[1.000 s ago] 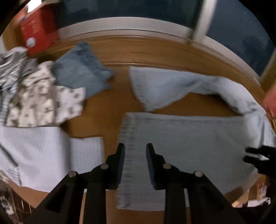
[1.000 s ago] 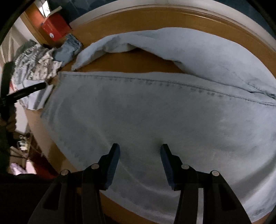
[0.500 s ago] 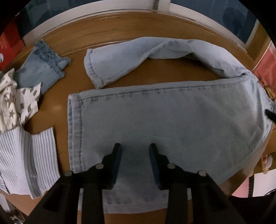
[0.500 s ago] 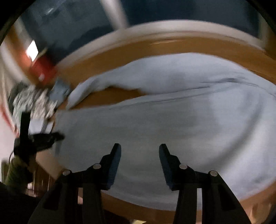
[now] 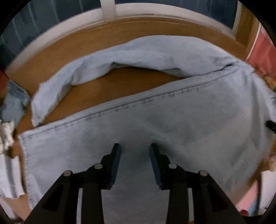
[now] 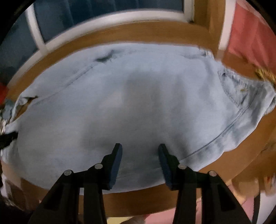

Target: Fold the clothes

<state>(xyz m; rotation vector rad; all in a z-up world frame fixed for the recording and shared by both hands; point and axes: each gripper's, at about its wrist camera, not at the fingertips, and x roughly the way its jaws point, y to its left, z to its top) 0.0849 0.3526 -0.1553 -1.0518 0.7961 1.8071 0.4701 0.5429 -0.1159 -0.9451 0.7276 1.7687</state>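
Note:
Light blue jeans (image 5: 172, 120) lie spread on a wooden table (image 5: 120, 89). The near leg lies flat; the far leg (image 5: 120, 56) curves away behind it, its hem at the left. My left gripper (image 5: 134, 148) hovers over the near leg, jaws opening, nothing between them. In the right wrist view the jeans' upper part (image 6: 138, 103) fills the frame, with the waistband and pocket (image 6: 238, 91) at the right. Over the denim near the table's front edge, my right gripper (image 6: 140, 148) has its jaws closing on nothing.
Other clothes lie at the left: a darker denim piece (image 5: 13, 103), a patterned cloth (image 5: 6, 136) and a striped white garment (image 5: 8, 175). A window frame (image 5: 107, 10) runs behind the table. A red surface (image 6: 250, 34) stands at the right. The table's front edge (image 6: 138, 203) is close.
Both grippers have swept rightward along the jeans; the pile of clothes has slid to the left edge of view. The left jaws stand wider than before, the right jaws narrower.

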